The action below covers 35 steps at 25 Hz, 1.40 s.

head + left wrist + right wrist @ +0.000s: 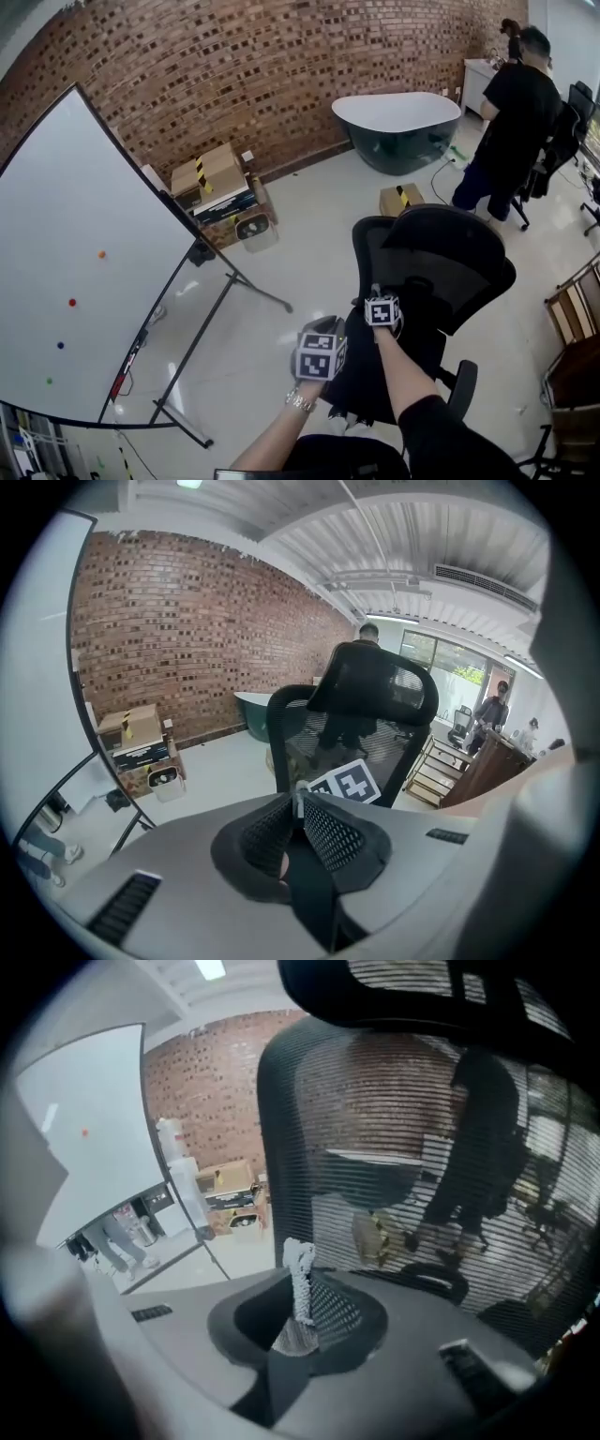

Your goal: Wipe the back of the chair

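A black mesh office chair (441, 267) stands in front of me with its back turned my way. My right gripper (382, 310) is up against the lower part of the backrest. In the right gripper view the mesh back (394, 1138) fills the frame close ahead. The right gripper (302, 1288) is shut on a small white-grey cloth (299, 1274) that sticks up from its jaws. My left gripper (322, 352) hangs a little lower and to the left, apart from the chair. In the left gripper view the left gripper (298, 808) has its jaws pressed together on nothing, facing the chair (361, 714).
A large whiteboard (75, 272) on a metal stand leans at the left. Cardboard boxes (214, 180) sit by the brick wall, with a dark bathtub (398, 127) behind the chair. A person in black (511, 122) stands at the far right beside other chairs. Wooden steps (574, 314) are at the right edge.
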Each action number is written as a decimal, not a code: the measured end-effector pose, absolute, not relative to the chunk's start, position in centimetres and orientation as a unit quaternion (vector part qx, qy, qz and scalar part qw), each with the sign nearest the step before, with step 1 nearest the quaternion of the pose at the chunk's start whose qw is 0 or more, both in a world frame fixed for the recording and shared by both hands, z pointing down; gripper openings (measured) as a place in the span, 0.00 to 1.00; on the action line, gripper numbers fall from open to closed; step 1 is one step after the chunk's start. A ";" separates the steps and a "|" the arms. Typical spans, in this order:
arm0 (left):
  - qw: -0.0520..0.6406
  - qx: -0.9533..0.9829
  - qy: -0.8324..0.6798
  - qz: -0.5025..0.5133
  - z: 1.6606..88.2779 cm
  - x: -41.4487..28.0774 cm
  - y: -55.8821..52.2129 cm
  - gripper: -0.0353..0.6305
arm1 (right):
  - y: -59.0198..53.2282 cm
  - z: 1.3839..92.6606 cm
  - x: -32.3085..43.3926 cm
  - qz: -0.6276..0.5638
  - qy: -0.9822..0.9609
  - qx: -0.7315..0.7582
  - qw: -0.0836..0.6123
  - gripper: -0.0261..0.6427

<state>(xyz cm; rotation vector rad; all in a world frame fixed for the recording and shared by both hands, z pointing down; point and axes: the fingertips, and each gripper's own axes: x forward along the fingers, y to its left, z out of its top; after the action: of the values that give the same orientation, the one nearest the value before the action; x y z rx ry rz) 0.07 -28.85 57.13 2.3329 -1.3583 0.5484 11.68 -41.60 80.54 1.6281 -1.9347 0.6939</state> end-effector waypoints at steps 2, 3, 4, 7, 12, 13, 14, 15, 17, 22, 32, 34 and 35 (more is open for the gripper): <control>0.193 0.829 -0.489 0.193 57.2 -0.8 -29.1 0.11 | -41.3 81.8 14.6 0.261 -0.693 0.616 0.269 0.11; 0.192 0.829 -0.488 0.193 57.3 -1.0 -29.2 0.11 | -40.8 82.3 16.5 0.264 -0.679 0.627 0.275 0.11; 0.192 0.830 -0.487 0.193 57.4 -1.0 -29.2 0.11 | -40.1 82.7 18.7 0.266 -0.663 0.641 0.280 0.11; 0.195 0.838 -0.472 0.193 58.2 0.1 -28.8 0.11 | -37.0 83.4 26.2 0.274 -0.611 0.692 0.270 0.11; 0.197 0.852 -0.445 0.192 58.2 2.9 -28.6 0.11 | -30.6 82.7 38.7 0.277 -0.525 0.760 0.266 0.11; 0.195 0.856 -0.438 0.192 58.0 3.8 -28.5 0.11 | -28.9 82.5 41.5 0.279 -0.506 0.770 0.271 0.11; 0.194 0.860 -0.431 0.192 57.9 4.7 -28.4 0.11 | -27.1 82.1 44.2 0.280 -0.487 0.780 0.275 0.11; 0.193 0.864 -0.424 0.192 57.8 5.4 -28.2 0.11 | -25.2 81.7 46.7 0.281 -0.470 0.790 0.275 0.11; 0.191 0.868 -0.416 0.192 57.8 6.4 -27.8 0.11 | -22.0 80.8 50.0 0.292 -0.443 0.804 0.267 0.11; 0.184 0.876 -0.403 0.189 57.7 8.2 -27.1 0.11 | -18.9 75.6 49.8 0.308 -0.452 0.813 0.202 0.11; 0.149 0.891 -0.389 0.182 56.7 12.2 -26.1 0.11 | -23.7 59.3 25.8 0.245 -0.653 0.709 0.104 0.11; 0.147 0.889 -0.390 0.191 56.9 12.8 -25.7 0.11 | -24.0 57.6 22.4 0.245 -0.676 0.688 0.100 0.11; 0.147 0.888 -0.390 0.194 57.0 13.1 -25.6 0.11 | -24.1 57.1 21.3 0.245 -0.682 0.681 0.106 0.11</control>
<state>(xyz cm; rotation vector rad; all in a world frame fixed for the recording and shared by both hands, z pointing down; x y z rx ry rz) 13.05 -25.59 56.98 2.5554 -1.1226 0.5585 21.33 -24.11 57.12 2.0063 -2.0097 0.7220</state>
